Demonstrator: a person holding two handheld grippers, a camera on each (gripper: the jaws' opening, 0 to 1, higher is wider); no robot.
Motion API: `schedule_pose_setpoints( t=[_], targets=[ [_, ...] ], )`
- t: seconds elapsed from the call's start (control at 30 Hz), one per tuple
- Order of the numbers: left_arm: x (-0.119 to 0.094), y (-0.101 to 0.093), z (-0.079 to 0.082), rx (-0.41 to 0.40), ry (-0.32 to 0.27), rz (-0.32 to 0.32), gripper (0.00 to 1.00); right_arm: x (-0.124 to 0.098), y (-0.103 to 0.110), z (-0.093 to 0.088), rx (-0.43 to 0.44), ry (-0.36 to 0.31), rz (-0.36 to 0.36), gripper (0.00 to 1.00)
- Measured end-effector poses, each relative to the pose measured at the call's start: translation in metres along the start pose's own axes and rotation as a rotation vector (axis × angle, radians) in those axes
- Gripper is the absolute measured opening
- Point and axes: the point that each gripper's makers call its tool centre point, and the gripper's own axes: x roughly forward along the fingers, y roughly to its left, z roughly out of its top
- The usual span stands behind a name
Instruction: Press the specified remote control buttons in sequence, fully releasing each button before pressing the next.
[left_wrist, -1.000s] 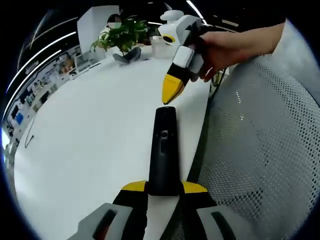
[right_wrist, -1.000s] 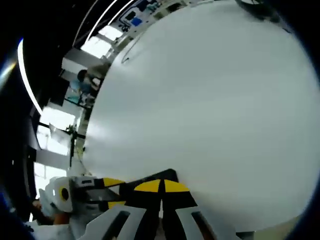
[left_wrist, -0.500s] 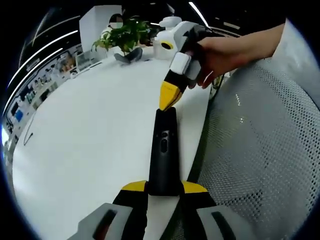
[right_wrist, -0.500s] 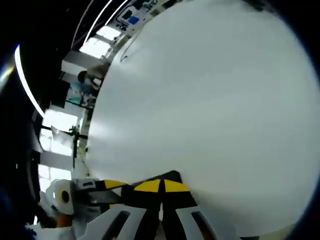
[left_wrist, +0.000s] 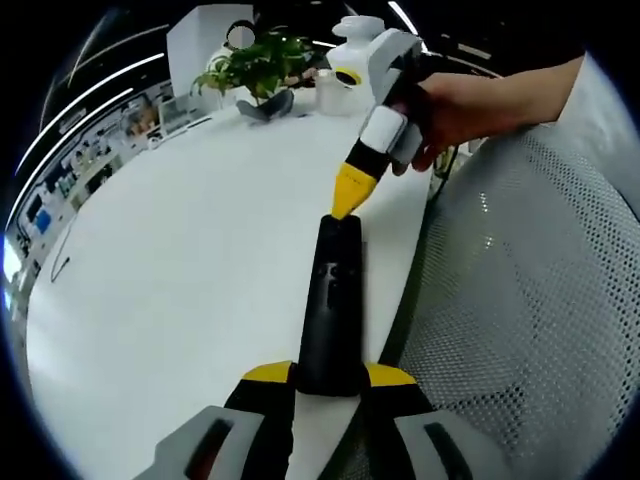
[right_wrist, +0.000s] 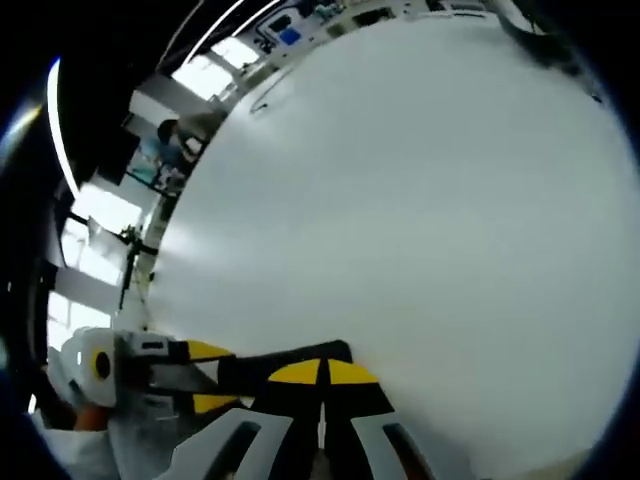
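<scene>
- Fingertips of the left gripper (left_wrist: 328, 375) are yellow and are clamped on the near end of the black remote control (left_wrist: 332, 300), one tip on each side of its body.
- Remote control: it extends forward from the left gripper along the right-hand edge of the white table (left_wrist: 190, 260), with its far end pointing at the right gripper (left_wrist: 350, 192). A small oval button is visible on its upper face.
- Right gripper, as seen in the left gripper view: held by a hand (left_wrist: 455, 105), angled downward, with its yellow tip at the far end of the remote control. Contact with the remote cannot be confirmed.
- Right gripper (right_wrist: 322, 373), as seen in its own view: the two yellow-tipped jaws are pressed together with only a thin seam between them. The black remote (right_wrist: 285, 357) lies just behind them, and the left gripper (right_wrist: 165, 365) holds it from the left.
- Surface: a large, round-edged white tabletop (right_wrist: 400, 230), plain and glossy.
- Room, left gripper view: a green potted plant (left_wrist: 255, 62) and a white cup (left_wrist: 330, 92) stand at the far side of the table. A grey mesh chair back (left_wrist: 520, 290) is to the right of the table edge.
- Room, far left: shelving (left_wrist: 60, 185) and long ceiling strip lights (left_wrist: 110, 75).
</scene>
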Motion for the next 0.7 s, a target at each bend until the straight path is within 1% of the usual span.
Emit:
schedule_pose_setpoints(
  t=[0.1,0.2,0.3,0.4,0.43,0.47,0.5,0.57,0.63,0.7],
  targets=[
    [0.0005,0.0006,0.0003,0.010,-0.010,-0.007,0.24,0.0010,0.0004,0.0009,-0.013,0.010,-0.026,0.00],
    [0.0008,0.0020,0.0017,0.010,-0.023,-0.005,0.24,0.0011,-0.0009,0.0011,-0.009,0.015,-0.035,0.00],
    [0.0009,0.0014,0.0016,0.005,-0.022,-0.006,0.24,0.0002,-0.0018,0.0000,-0.004,-0.012,-0.037,0.00],
    [0.0009,0.0014,0.0016,0.006,-0.025,-0.005,0.24,0.0008,-0.0012,0.0010,-0.013,-0.020,-0.046,0.00],
    [0.0010,0.0015,0.0018,0.009,-0.028,-0.005,0.24,0.0013,-0.0020,0.0030,-0.012,-0.026,-0.040,0.00],
    [0.0011,0.0016,0.0018,0.008,-0.029,-0.005,0.24,0.0015,-0.0021,0.0042,0.010,-0.030,-0.028,0.00],
    [0.0011,0.0016,0.0018,0.008,-0.029,-0.005,0.24,0.0005,-0.0015,0.0043,0.093,-0.031,-0.008,0.00],
    [0.0011,0.0016,0.0021,0.007,-0.030,-0.005,0.24,-0.0011,-0.0023,0.0053,0.160,-0.034,0.020,0.00],
    [0.0011,0.0018,0.0020,0.007,-0.029,-0.004,0.24,-0.0012,-0.0041,0.0047,0.143,-0.029,0.016,0.00],
    [0.0009,0.0017,0.0020,0.006,-0.029,-0.004,0.24,-0.0008,-0.0014,0.0044,0.125,-0.026,0.010,0.00]
  ],
)
